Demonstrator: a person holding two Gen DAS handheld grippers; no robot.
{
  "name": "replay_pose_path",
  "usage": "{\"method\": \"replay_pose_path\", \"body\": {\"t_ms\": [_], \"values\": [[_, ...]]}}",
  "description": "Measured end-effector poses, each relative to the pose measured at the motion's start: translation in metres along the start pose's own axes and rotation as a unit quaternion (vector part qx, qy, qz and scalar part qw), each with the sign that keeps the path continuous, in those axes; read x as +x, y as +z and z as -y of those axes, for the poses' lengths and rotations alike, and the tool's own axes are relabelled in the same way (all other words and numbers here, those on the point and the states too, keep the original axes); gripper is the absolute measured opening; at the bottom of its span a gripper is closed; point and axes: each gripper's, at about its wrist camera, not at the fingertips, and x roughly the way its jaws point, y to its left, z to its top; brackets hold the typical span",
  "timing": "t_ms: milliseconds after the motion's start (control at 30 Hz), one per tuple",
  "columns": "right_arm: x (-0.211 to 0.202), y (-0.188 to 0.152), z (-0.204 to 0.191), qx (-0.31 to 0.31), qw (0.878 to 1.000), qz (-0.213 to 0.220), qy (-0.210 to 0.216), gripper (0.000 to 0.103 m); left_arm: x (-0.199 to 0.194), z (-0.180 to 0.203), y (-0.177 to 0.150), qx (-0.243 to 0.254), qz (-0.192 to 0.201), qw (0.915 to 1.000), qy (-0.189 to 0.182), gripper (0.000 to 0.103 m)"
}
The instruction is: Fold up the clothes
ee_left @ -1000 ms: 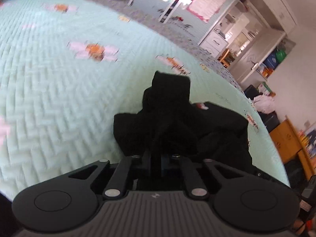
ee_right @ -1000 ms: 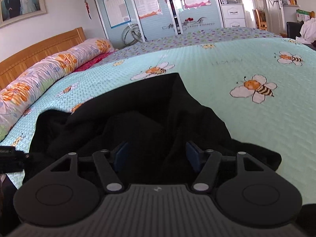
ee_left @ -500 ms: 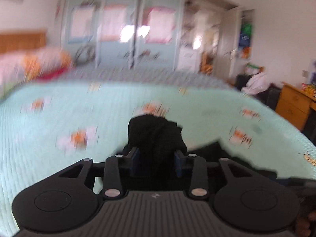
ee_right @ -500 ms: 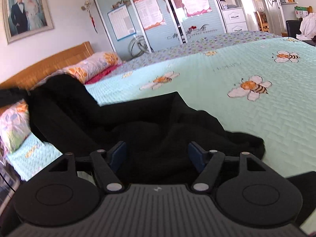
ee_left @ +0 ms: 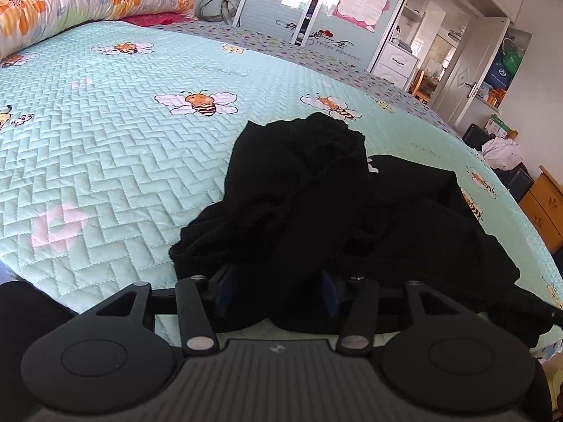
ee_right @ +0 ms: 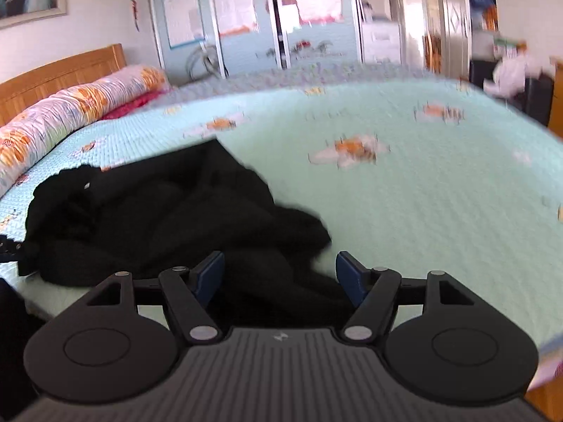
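A crumpled black garment (ee_left: 316,204) lies in a heap on the mint bee-print bedspread (ee_left: 105,140), close to the bed's near edge. My left gripper (ee_left: 278,292) is open, low at that edge, and a fold of the garment lies loose between its blue pads (ee_left: 225,285). In the blurred right wrist view the same black garment (ee_right: 158,218) spreads to the left. My right gripper (ee_right: 279,274) is open too, with the garment's near edge lying between its fingers.
A rolled floral quilt (ee_left: 70,0) lies along the wooden headboard (ee_right: 59,77). Wardrobe doors (ee_left: 299,0) stand beyond the bed. A wooden cabinet (ee_left: 542,207) and a pile of white clothes (ee_left: 501,149) are at the right.
My left gripper, shut on a raised bunch of black cloth a second ago, has opened, and the cloth now rests on the bed. The right gripper has swung to the right.
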Motion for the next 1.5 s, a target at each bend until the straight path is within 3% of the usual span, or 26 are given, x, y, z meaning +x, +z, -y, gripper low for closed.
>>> {"method": "replay_pose_path", "body": {"t_ms": [67,133,167,267,367,433,467,500,567,633,667,733,767,833,900,967,1167,1267,1300,1400,1500], "values": [[0.007,-0.007,0.002,0.029,0.999,-0.022,0.022,0.069,0.000,0.005,-0.003,0.007,-0.004,1.0000,0.001,0.054],[0.019,-0.013,-0.007,0.012,0.998,-0.048,0.031,0.053,-0.002,0.006,-0.004,0.011,-0.004,0.9999,0.001,0.055],[0.024,-0.016,-0.012,-0.002,0.998,-0.057,0.024,0.030,-0.002,0.004,-0.004,0.008,-0.004,1.0000,0.000,0.055],[0.022,-0.013,-0.019,-0.027,0.997,-0.061,0.037,0.016,-0.004,-0.004,-0.005,-0.010,-0.005,0.9999,-0.001,0.055],[0.004,-0.006,-0.026,-0.077,0.991,-0.051,0.097,0.023,-0.003,-0.008,-0.007,-0.020,-0.006,0.9998,-0.002,0.055],[-0.008,0.004,-0.026,-0.095,0.990,-0.025,0.100,0.047,-0.002,-0.007,-0.008,-0.018,-0.006,0.9998,-0.002,0.055],[-0.011,0.010,-0.016,-0.063,0.994,-0.003,0.094,0.072,-0.001,-0.007,-0.008,-0.017,-0.005,0.9998,-0.002,0.055],[-0.012,0.017,-0.003,-0.018,0.995,0.014,0.096,0.084,-0.001,-0.007,-0.009,-0.016,-0.004,0.9999,-0.002,0.055],[-0.007,0.029,0.026,0.083,0.991,0.032,0.101,0.084,-0.001,-0.008,-0.009,-0.017,-0.003,0.9998,-0.003,0.055],[0.018,0.033,0.052,0.182,0.980,-0.008,0.084,0.084,-0.002,-0.008,-0.010,-0.018,-0.003,0.9998,-0.003,0.055],[0.023,0.034,0.054,0.195,0.978,-0.011,0.077,0.084,-0.002,-0.008,-0.010,-0.018,-0.002,0.9998,-0.003,0.055],[0.021,0.037,0.049,0.185,0.980,0.014,0.079,0.081,-0.002,-0.008,-0.011,-0.018,-0.002,0.9998,-0.003,0.055],[0.019,0.039,0.047,0.179,0.980,0.026,0.080,0.074,-0.002,-0.007,-0.011,-0.017,-0.002,0.9999,-0.002,0.055],[0.017,0.042,0.042,0.168,0.981,0.051,0.082,0.055,-0.001,-0.008,-0.011,-0.016,-0.004,0.9999,-0.001,0.055],[0.014,0.045,0.037,0.157,0.981,0.075,0.084,0.023,0.000,-0.008,-0.010,-0.015,-0.005,0.9999,0.000,0.055],[0.012,0.048,0.032,0.145,0.981,0.100,0.086,0.014,0.000,-0.009,-0.010,-0.014,-0.005,0.9999,-0.001,0.056],[0.004,0.058,0.017,0.111,0.974,0.173,0.091,0.011,0.004,-0.008,-0.012,-0.014,-0.006,0.9999,-0.006,0.059],[-0.025,0.052,-0.012,-0.011,0.973,0.214,0.081,0.012,0.005,-0.007,-0.012,-0.016,-0.003,0.9998,-0.006,0.060],[-0.030,0.048,-0.020,-0.043,0.973,0.209,0.085,0.013,0.006,-0.008,-0.012,-0.017,-0.003,0.9998,-0.007,0.060],[-0.015,0.025,-0.033,-0.080,0.982,0.108,0.129,0.014,0.004,-0.007,-0.013,-0.017,-0.001,0.9998,-0.008,0.060],[-0.015,-0.014,-0.058,-0.112,0.978,0.060,0.162,0.014,0.003,-0.009,-0.013,-0.021,0.000,0.9997,-0.010,0.060]]}}
